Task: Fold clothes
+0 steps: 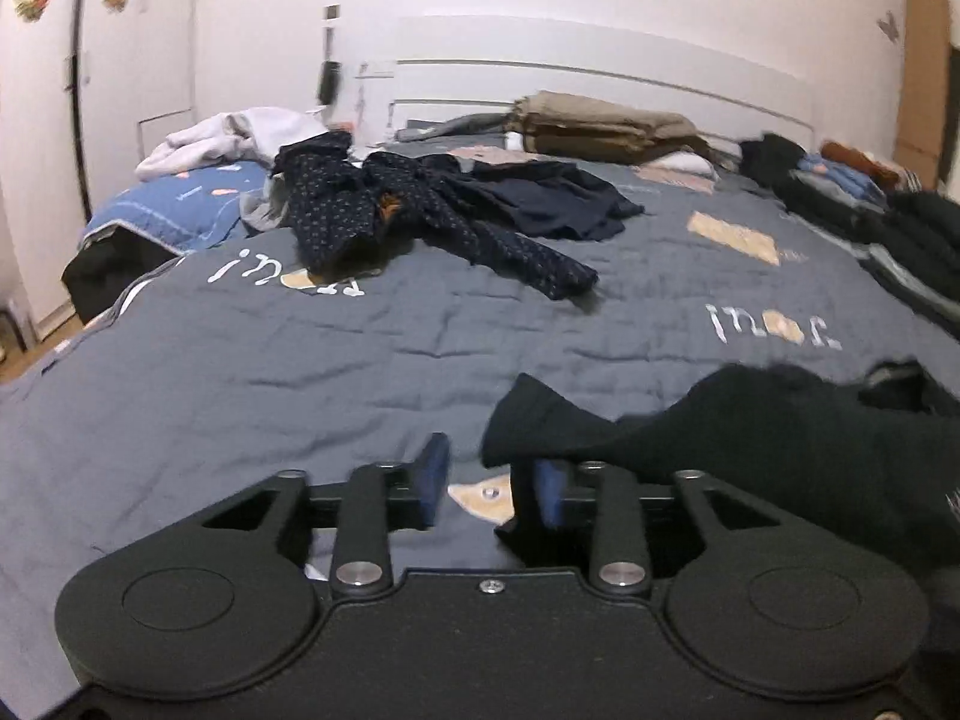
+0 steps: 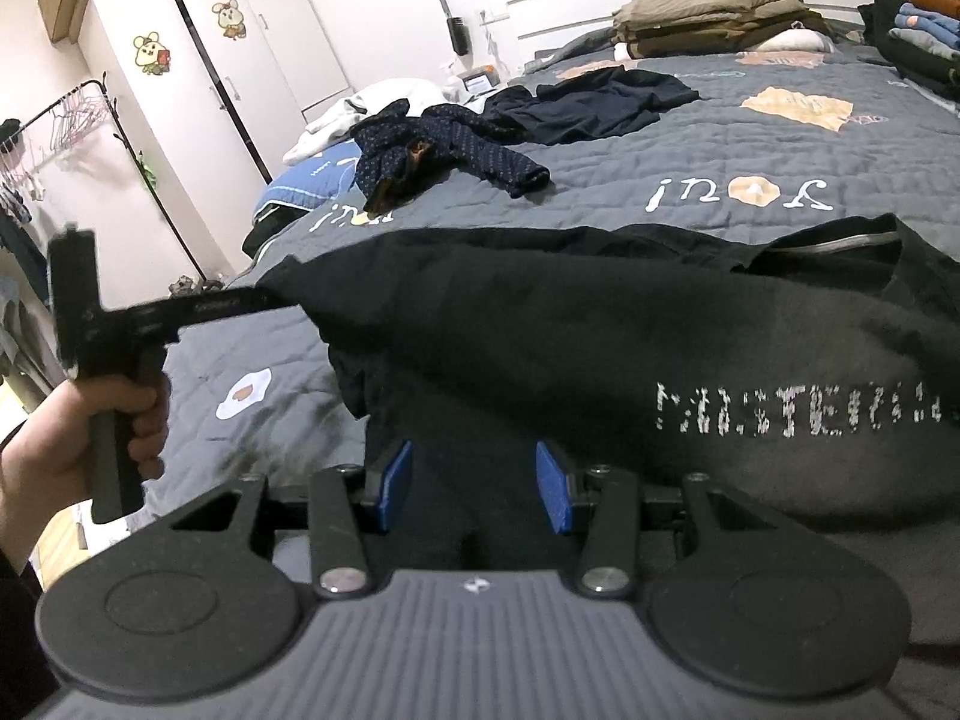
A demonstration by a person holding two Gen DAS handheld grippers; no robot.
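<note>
Both wrist cameras look low along the bed (image 1: 300, 360) toward the headboard (image 1: 600, 78), close over a black shirt (image 2: 540, 330); the right view, angled leftward, also takes in the left gripper (image 2: 264, 297).

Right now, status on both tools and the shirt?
Left tool open, black shirt draped over one finger. Right tool open, shirt hanging between the pads. Patterned garment lies further up the bed, clear.

Your left gripper (image 1: 491, 489) had its blue pads (image 1: 433, 480) apart, jaws open. Your right gripper (image 2: 474, 489) was spread wider still (pads well separated). Off to its left, your left hand (image 2: 78, 426) gripped the other tool's handle, fingers wrapped round.
</note>
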